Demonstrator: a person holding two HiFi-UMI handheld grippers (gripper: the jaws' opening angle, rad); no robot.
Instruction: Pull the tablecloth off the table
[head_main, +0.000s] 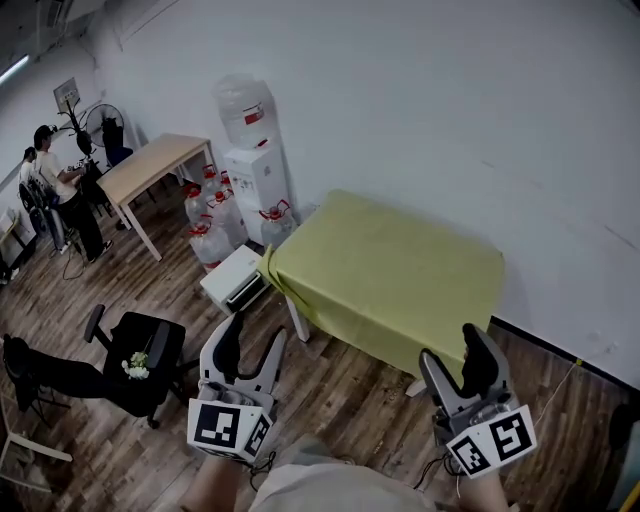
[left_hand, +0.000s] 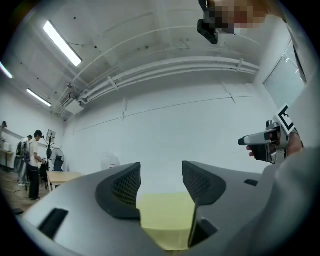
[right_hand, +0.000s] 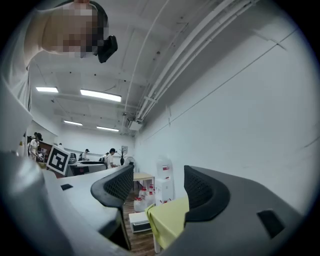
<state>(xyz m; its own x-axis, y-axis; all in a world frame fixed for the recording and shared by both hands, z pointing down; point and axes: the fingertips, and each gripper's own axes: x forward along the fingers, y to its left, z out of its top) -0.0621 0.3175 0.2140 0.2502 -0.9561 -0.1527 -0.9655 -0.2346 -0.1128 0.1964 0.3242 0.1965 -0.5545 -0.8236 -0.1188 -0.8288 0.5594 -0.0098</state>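
1. The tablecloth (head_main: 390, 270) lies spread flat over the tabletop (head_main: 298, 322), of which we see only the legs. It stands against the white wall (head_main: 450, 110). The cloth's near edge and left corner hang down over the sides, and we judge that this overhang is the place to take hold.
2. We stand well apart from it on the wooden floor (head_main: 350, 400), with both grippers held out in front of us and aimed toward the cloth. This reads to us as the approach, and the pull has not yet begun.
3. The left gripper (head_main: 257, 335) has its jaws standing apart. Nothing is between them and they touch nothing; only the distant yellow-green cloth shows through the gap.
4. The right gripper (head_main: 450, 350) is the same, spread and empty, well short of the cloth.
5. A water dispenser (head_main: 255, 165) and water bottles (head_main: 215, 215) crowd the table's left end, so drawing the cloth toward ourselves looks the clearer way.
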